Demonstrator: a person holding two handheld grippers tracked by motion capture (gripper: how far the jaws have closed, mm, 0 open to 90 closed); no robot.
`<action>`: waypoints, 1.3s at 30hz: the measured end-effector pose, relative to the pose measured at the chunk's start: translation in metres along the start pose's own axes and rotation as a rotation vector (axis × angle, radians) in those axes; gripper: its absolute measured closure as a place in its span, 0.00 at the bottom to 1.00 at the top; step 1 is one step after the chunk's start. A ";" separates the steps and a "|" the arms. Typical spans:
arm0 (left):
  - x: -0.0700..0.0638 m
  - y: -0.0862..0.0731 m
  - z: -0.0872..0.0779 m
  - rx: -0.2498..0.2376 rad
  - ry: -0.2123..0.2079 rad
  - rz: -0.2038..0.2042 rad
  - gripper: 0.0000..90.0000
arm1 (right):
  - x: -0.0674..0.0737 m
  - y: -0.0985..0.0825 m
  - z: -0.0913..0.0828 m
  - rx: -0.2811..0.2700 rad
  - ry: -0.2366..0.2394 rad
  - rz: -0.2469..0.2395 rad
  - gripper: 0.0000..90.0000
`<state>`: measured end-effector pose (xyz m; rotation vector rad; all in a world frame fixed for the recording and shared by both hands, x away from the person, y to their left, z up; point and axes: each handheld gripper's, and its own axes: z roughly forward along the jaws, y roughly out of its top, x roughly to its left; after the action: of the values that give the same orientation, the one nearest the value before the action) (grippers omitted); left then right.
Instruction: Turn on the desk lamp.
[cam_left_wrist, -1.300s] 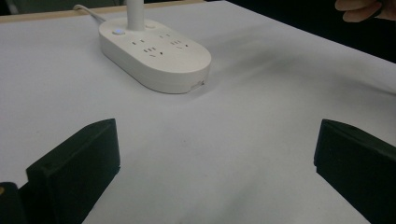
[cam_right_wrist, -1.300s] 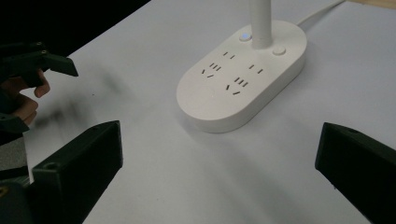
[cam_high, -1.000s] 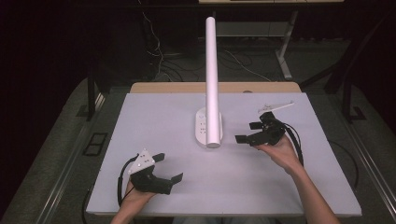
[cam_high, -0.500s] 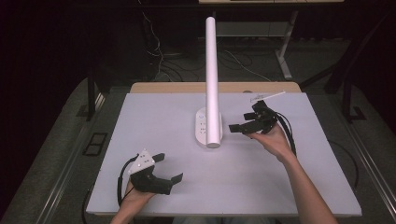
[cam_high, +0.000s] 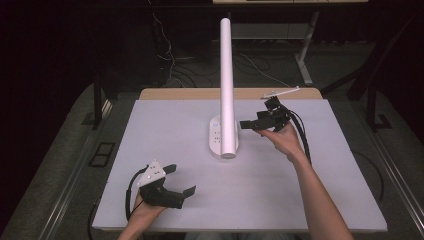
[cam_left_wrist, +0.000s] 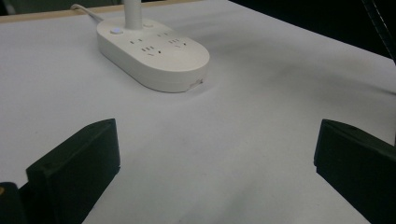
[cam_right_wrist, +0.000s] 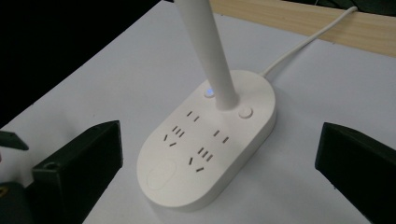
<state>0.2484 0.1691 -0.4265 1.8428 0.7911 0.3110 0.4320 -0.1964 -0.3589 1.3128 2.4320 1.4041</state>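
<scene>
White plastic forms the desk lamp (cam_high: 225, 90), which stands near the middle of the table (cam_high: 325, 200) on an oval base (cam_right_wrist: 210, 149) that doubles as a power strip. The right gripper (cam_high: 260, 122) hovers just beside the lamp's upright stem (cam_right_wrist: 210, 51), jaws spread wide and holding nothing. The left gripper (cam_high: 172, 182) rests low at the near left of the table, well apart from the lamp, jaws likewise apart and empty.

Judged step: approach to the lamp controls or stem with the right gripper.

Procedure:
1. Keep the jaws level with the base top and centred on the target.
2. If pressing, use one jaw tip on the round button (cam_right_wrist: 244, 112) beside the stem; avoid the socket slots (cam_right_wrist: 198, 154).
3. Apply force straight down, since the tall stem may tip under side load.
4. Keep clear of the power cord (cam_right_wrist: 308, 44) that leaves the far end of the base.

Count: one lamp, one base, one cord, two grippers, one lit blue indicator (cam_right_wrist: 209, 92), one round button, one oval pad (cam_right_wrist: 160, 178) at the near end.
</scene>
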 end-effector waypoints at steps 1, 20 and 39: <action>0.000 0.000 0.000 0.003 0.001 0.004 0.00 | -0.001 0.001 0.002 -0.002 0.000 0.004 0.00; 0.000 0.000 -0.001 -0.005 -0.003 0.003 0.00 | -0.019 0.005 0.041 -0.007 -0.039 0.058 0.07; 0.000 0.000 -0.001 -0.004 -0.009 0.003 0.00 | -0.025 0.011 0.072 0.018 -0.055 0.057 0.50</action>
<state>0.2476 0.1701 -0.4258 1.8409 0.7811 0.3062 0.4849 -0.1606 -0.4020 1.4157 2.3962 1.3422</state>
